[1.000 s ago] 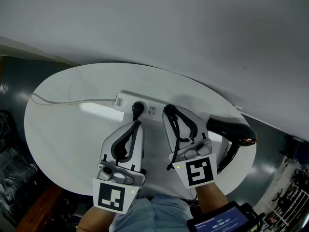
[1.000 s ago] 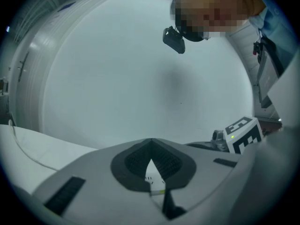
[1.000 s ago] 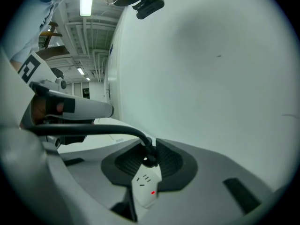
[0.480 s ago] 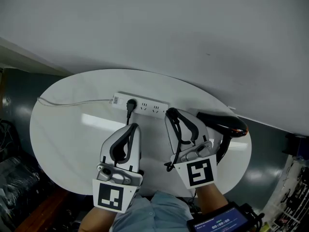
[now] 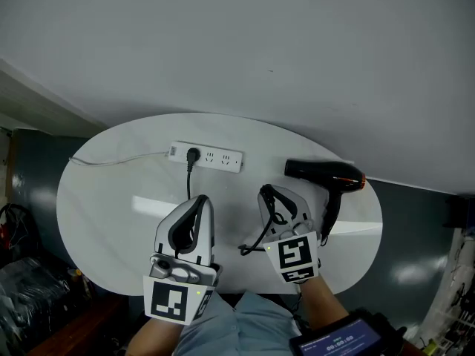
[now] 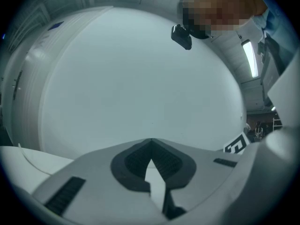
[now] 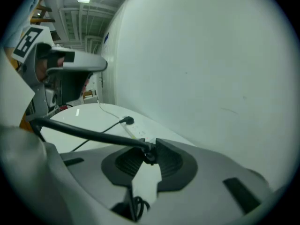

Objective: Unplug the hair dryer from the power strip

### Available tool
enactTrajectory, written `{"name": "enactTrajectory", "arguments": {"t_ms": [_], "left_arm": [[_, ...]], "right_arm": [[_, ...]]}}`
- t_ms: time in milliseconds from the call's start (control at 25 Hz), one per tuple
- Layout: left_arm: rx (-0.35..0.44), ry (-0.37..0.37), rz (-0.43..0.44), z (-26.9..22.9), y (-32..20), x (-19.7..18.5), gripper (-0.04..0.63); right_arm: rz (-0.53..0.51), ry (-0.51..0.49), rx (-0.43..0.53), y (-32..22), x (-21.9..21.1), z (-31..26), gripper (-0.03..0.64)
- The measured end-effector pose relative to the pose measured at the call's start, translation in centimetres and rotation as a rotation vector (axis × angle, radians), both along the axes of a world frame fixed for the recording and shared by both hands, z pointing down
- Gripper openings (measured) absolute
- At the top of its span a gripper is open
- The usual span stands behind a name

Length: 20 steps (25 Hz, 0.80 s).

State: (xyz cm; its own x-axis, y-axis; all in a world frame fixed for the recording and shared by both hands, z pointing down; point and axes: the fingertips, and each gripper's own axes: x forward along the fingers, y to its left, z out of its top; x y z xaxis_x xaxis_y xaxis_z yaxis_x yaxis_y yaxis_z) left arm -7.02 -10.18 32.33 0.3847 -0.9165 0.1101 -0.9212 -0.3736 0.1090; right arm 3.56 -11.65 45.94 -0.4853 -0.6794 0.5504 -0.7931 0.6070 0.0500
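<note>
A white power strip (image 5: 215, 157) lies across the far middle of the oval white table (image 5: 104, 206). A black plug (image 5: 193, 155) sits in its left socket, and its black cord (image 5: 188, 180) runs toward me. The black hair dryer (image 5: 325, 175) with an orange end lies to the right of the strip. My right gripper (image 5: 269, 193) is shut on the cord (image 7: 84, 132), pinched at the jaw tips (image 7: 149, 156), short of the strip (image 7: 138, 134). My left gripper (image 5: 199, 200) hovers beside it, jaws closed (image 6: 150, 156) with nothing between them, facing the pale wall.
The strip's white supply cable (image 5: 119, 158) trails off the table's left edge. A pale wall (image 5: 297, 50) rises just behind the table. Dark floor and clutter (image 5: 22, 295) surround the table at the left and right.
Both grippers have drawn back from the power strip toward me, the right one still pinching the cord. The left gripper has risen. The plug stays in the strip.
</note>
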Motion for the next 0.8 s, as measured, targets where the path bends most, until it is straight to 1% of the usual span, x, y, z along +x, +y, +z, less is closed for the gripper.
{"name": "enactTrajectory", "arguments": {"t_ms": [80, 200, 280, 360, 440, 560, 720, 800], "left_arm": [[0.011, -0.006, 0.003, -0.5, 0.5, 0.4, -0.002], [0.027, -0.01, 0.005, -1.2, 1.2, 1.0, -0.002], [0.034, -0.009, 0.004, -1.6, 1.7, 1.3, -0.002], [0.041, -0.008, 0.003, -2.0, 2.2, 1.7, -0.002], [0.053, -0.009, 0.001, -2.6, 2.7, 2.0, -0.002], [0.079, -0.013, -0.002, -3.7, 3.4, 2.6, -0.002], [0.135, -0.02, -0.002, -6.1, 4.6, 3.2, -0.002], [0.164, -0.024, -0.005, -7.5, 5.4, 3.5, -0.002]], "right_arm": [[0.008, 0.04, -0.07, 1.0, 0.9, 1.8, 0.086], [-0.018, 0.074, -0.146, 2.7, 1.7, 3.4, 0.129], [-0.045, 0.08, -0.178, 3.8, 2.0, 3.7, 0.152], [-0.059, 0.071, -0.181, 4.6, 2.4, 3.4, 0.156], [-0.056, 0.045, -0.158, 5.1, 2.8, 2.4, 0.156], [-0.044, -0.031, -0.107, 5.3, 3.0, -0.2, 0.155], [-0.048, -0.13, 0.003, 5.4, 2.6, -5.5, 0.153], [-0.064, -0.198, 0.059, 5.9, 2.2, -8.8, 0.143]]}}
